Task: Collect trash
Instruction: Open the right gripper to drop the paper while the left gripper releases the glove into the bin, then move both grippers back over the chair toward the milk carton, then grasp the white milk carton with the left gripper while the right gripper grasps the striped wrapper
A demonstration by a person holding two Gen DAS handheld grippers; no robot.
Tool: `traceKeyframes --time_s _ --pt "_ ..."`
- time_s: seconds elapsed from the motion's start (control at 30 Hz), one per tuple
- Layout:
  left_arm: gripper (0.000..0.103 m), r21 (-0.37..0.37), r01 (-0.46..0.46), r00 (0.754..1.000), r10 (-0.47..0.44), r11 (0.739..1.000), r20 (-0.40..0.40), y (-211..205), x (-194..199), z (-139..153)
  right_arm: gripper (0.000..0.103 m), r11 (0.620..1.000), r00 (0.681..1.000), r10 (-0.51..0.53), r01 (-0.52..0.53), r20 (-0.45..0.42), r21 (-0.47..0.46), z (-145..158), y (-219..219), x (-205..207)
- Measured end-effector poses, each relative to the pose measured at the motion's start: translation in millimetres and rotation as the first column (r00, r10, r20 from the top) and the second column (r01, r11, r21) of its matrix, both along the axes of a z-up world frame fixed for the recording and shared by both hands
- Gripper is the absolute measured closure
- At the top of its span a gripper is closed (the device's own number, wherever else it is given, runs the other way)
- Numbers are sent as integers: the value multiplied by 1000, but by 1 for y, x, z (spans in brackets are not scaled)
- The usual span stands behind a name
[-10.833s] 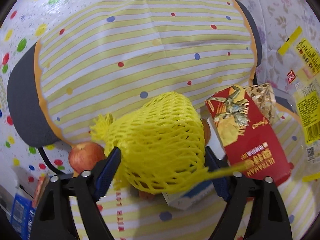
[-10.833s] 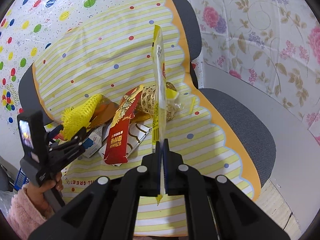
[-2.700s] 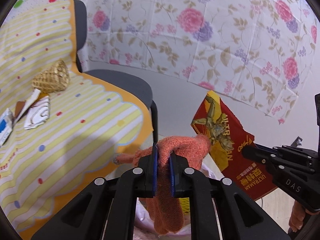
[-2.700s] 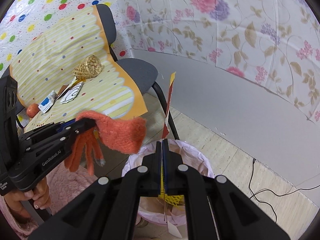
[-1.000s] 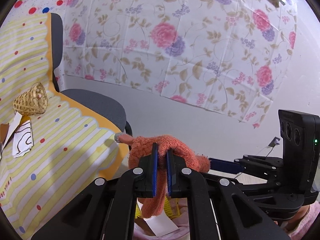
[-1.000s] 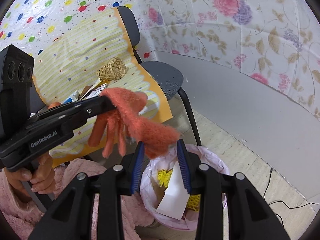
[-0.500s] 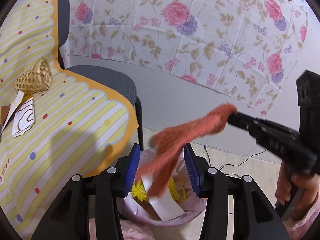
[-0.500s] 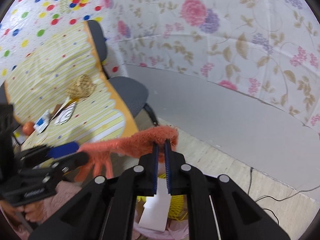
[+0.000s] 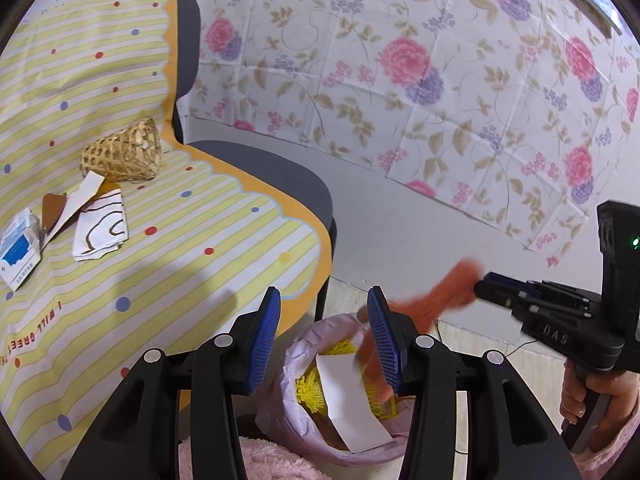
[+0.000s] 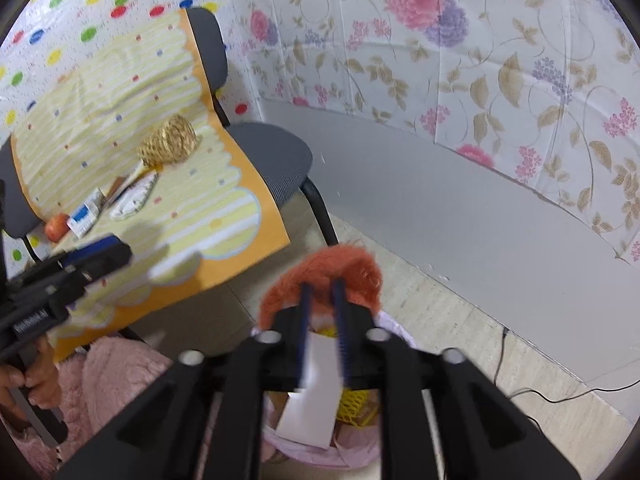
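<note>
An orange knitted glove (image 9: 448, 286) hangs from the tip of my right gripper (image 9: 482, 286), blurred, above the bin. In the right wrist view the glove (image 10: 320, 276) drapes over the fingertips of my right gripper (image 10: 322, 292), whose jaws stand slightly apart. My left gripper (image 9: 322, 320) is open and empty, just above the pink-lined trash bin (image 9: 296, 344). The bin (image 10: 360, 456) holds yellow foam net (image 9: 310, 384) and a white paper (image 9: 348, 404).
A chair with a yellow striped cover (image 9: 180, 240) stands at left. On it lie a wicker basket (image 9: 122, 156), a white wrapper (image 9: 100, 232), a blue-white carton (image 9: 18, 256) and an apple (image 10: 56, 227). A floral wall (image 9: 440, 80) is behind.
My left gripper let go of the orange glove and opened. My right gripper took the glove and pulled it to the right; its jaws now stand a little wider.
</note>
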State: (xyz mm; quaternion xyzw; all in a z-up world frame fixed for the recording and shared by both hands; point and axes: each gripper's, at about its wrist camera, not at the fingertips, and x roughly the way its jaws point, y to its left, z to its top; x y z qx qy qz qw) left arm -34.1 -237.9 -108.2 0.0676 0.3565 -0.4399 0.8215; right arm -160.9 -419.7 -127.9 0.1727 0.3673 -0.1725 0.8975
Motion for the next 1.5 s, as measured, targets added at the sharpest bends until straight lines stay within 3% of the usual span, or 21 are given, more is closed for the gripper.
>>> traceKeyframes --time_s 0.03,0.07,0.33,0.53,0.87,1.17,1.23,1.4,1.5 --pt "56 0 -4 1000 4 1000 0 1 1 0 65 1000 1000 -5 5 0 -5 -1 0 -1" --pt "56 0 -9 1000 9 1000 0 1 1 1 64 1000 1000 -8 8 0 -13 0 1 -1" --pt "56 -8 -69 997 69 998 37 14 2 9 63 1000 999 2 -2 38 -19 13 6 -7" --pt "55 10 -190 977 188 982 103 48 3 18 63 998 992 64 -61 104 -35 34 28 -3" --pt "49 60 -410 908 402 910 119 129 32 21 63 979 967 204 -200 153 -40 53 73 47" --pt "23 31 -600 791 588 799 170 195 76 37 56 946 934 325 -319 150 -67 67 115 117" --pt "21 20 -622 774 610 783 170 203 85 39 52 939 927 343 -335 151 -79 72 121 135" --pt "16 40 -641 761 628 766 159 207 117 32 32 928 914 369 -354 170 -116 80 130 171" --pt "15 63 -650 757 638 757 140 202 139 20 31 926 913 373 -355 167 -126 78 133 196"
